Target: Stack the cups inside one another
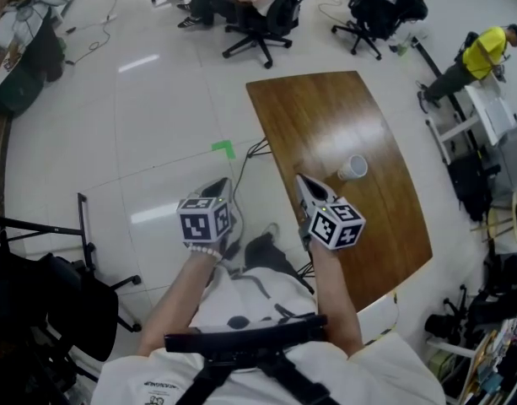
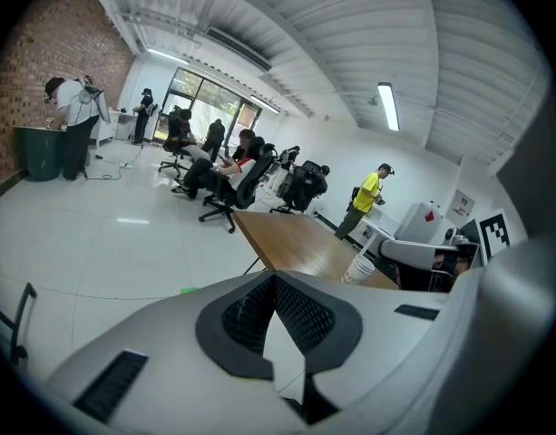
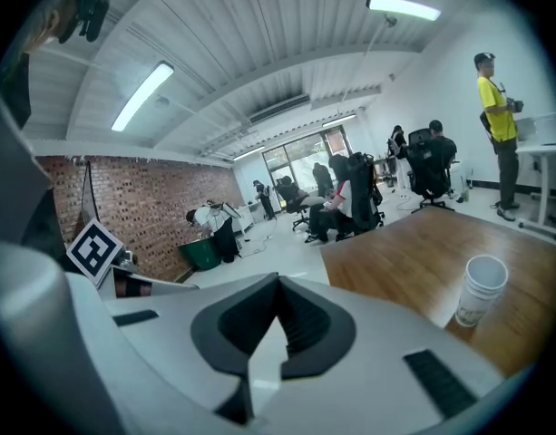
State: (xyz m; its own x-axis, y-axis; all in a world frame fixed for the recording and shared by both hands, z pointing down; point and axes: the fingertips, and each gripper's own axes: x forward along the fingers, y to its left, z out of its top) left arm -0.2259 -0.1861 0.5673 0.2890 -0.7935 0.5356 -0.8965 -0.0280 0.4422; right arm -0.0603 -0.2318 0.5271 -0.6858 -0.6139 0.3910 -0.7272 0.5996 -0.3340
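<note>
Black strap [image 1: 241, 342] crosses the wearer's white shirt at the bottom of the head view, w/ both forearms reaching forward from it.

Left gripper [image 1: 218, 185] is held over the pale tiled floor [image 1: 115, 116], just left of the table [image 1: 317, 116]. In the left gripper view its two dark ribbed pads meet at the tips, so the left gripper [image 2: 274, 279] is closed w/ nothing between them.

Right gripper [image 1: 301, 181] sits at the table's near left edge. The right gripper view shows the same: the right gripper [image 3: 278, 281] has its pads pressed together at the tips and is empty. Each gripper carries a marker cube behind its jaws.

Table is brown wood w/ rounded corners, running away from the wearer. On it, approx mid-length and toward the right side, stands a white paper cup [image 1: 352, 168], upright, mouth up. It is well apart from both grippers and nearer the right one. Seen from the right gripper view, the cup [image 3: 482, 290] shows a second rim line below the top, so it may be more than one cup nested, but that is too small to be sure.

Bkgd: a small green tape mark [image 1: 223, 148] on the floor left of the table, people seated in black office chairs [image 1: 262, 15] at the far end, and a person in a yellow shirt [image 1: 481, 53] to the right.
</note>
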